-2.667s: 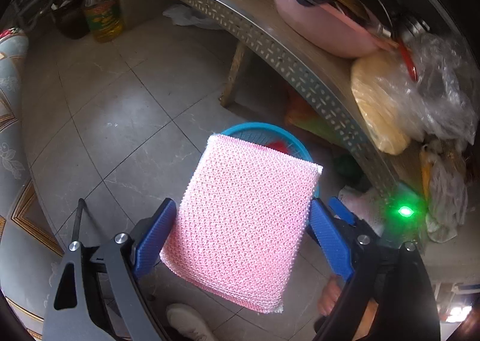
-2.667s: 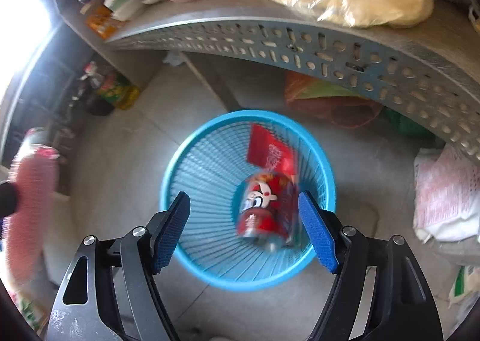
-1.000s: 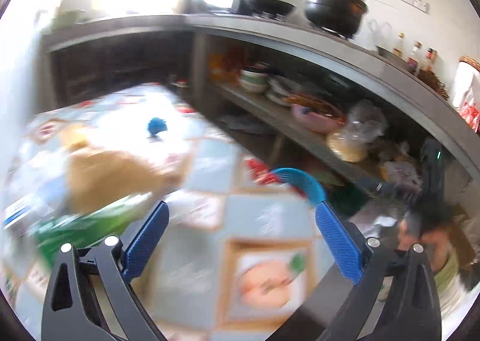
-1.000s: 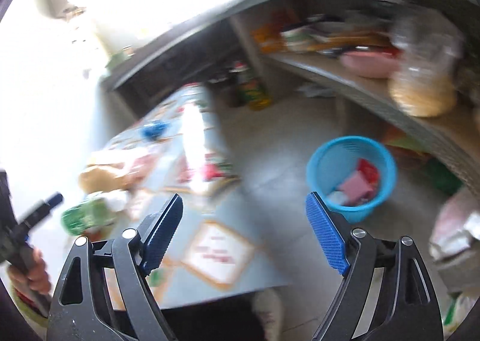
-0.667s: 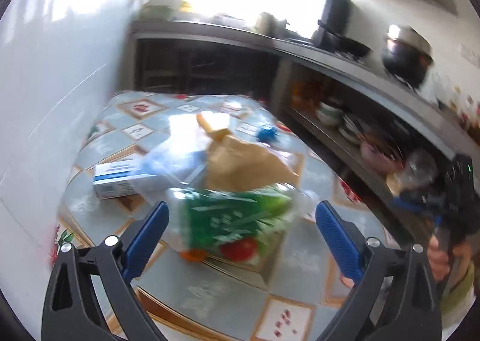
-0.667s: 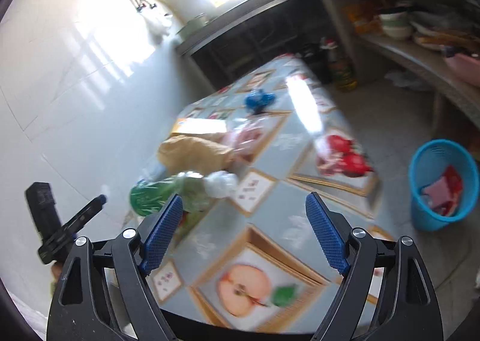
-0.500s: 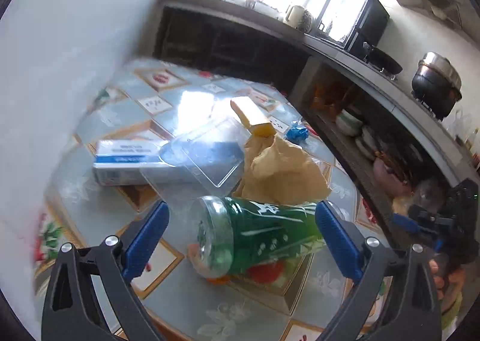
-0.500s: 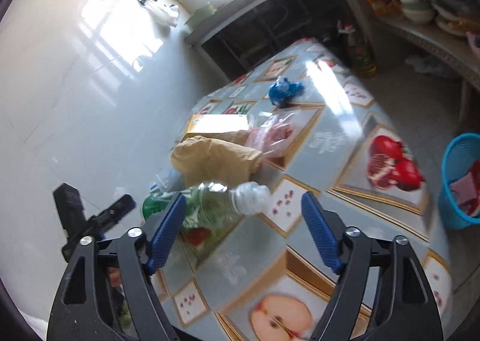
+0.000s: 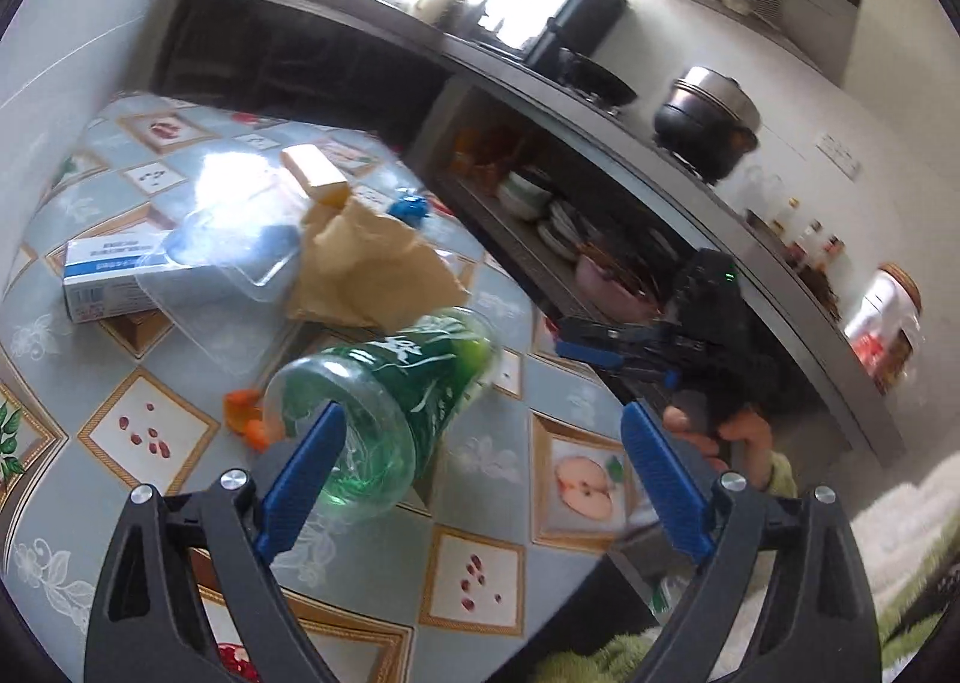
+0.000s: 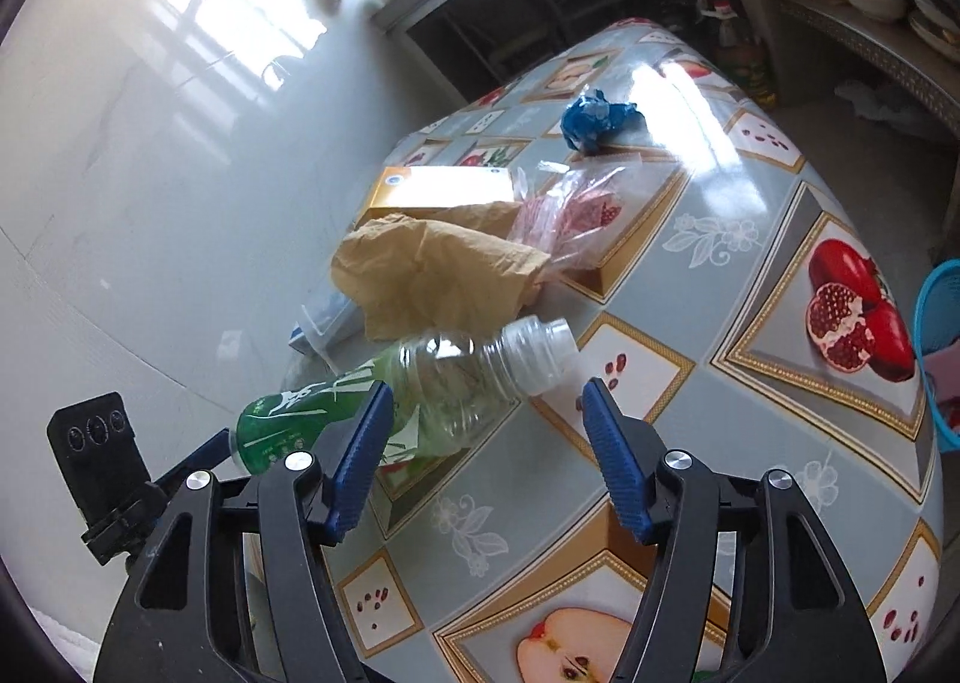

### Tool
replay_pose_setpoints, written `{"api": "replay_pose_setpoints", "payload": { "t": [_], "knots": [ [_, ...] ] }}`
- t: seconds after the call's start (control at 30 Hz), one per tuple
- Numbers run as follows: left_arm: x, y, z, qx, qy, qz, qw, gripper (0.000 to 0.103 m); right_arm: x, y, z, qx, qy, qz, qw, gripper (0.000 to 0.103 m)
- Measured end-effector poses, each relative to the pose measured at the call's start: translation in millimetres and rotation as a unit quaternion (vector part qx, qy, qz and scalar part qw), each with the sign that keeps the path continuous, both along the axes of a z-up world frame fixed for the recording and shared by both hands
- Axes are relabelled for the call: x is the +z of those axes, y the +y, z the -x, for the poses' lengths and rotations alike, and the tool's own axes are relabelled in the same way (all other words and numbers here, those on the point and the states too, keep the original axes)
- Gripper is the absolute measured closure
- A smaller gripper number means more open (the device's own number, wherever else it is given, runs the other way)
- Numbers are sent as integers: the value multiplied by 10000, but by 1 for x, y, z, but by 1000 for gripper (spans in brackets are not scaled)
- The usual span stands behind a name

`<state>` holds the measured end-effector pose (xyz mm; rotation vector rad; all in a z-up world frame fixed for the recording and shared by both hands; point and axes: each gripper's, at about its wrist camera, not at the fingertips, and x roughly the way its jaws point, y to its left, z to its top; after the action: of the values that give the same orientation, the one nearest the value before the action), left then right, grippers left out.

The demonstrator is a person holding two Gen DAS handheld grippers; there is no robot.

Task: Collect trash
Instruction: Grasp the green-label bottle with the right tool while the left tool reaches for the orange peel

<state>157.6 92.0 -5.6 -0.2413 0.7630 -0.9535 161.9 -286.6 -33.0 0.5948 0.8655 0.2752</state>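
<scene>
A green-labelled plastic bottle (image 9: 390, 395) lies on its side on the fruit-patterned table (image 9: 492, 569); it also shows in the right wrist view (image 10: 414, 383). My left gripper (image 9: 480, 467) is open, its left finger at the bottle's base. My right gripper (image 10: 486, 443) is open, just in front of the bottle's neck end. Behind the bottle lie a crumpled brown paper bag (image 10: 432, 275), a clear plastic bag (image 10: 570, 215), a blue crumpled wrapper (image 10: 594, 119), a yellow box (image 10: 438, 191) and a blue-white box (image 9: 114, 275). The blue trash basket (image 10: 942, 323) stands on the floor at the right.
A clear plastic tray (image 9: 228, 245) rests on the blue-white box. Orange scraps (image 9: 246, 419) lie beside the bottle. A white tiled wall (image 10: 150, 143) borders the table's left. Shelves with dishes (image 9: 540, 215) and a counter with a pot (image 9: 708, 119) stand beyond.
Both grippers swung from the basket, where the pink sponge was dropped, to the table. In the last half second both closed in on the green bottle.
</scene>
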Motion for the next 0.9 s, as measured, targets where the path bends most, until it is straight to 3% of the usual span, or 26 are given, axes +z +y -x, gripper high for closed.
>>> {"api": "replay_pose_setpoints", "payload": {
  "t": [0.17,0.33,0.67,0.8,0.9],
  "knots": [
    [-3,0,-13,390,3,-170,9991,13,-4,-1,3,21,83,-296,9995,41],
    [-31,-2,-44,756,703,-187,9945,13,-6,8,1,80,203,-766,9968,39],
    [-39,-43,-3,-405,934,199,9946,13,-32,30,-12,-69,773,-1281,9887,24],
    [-46,-63,11,-870,1221,456,9877,13,-35,32,-17,-149,851,-1118,9900,24],
    [-51,-80,21,-1114,1316,442,9840,13,-34,31,-17,-206,872,-964,9913,24]
  ]
}}
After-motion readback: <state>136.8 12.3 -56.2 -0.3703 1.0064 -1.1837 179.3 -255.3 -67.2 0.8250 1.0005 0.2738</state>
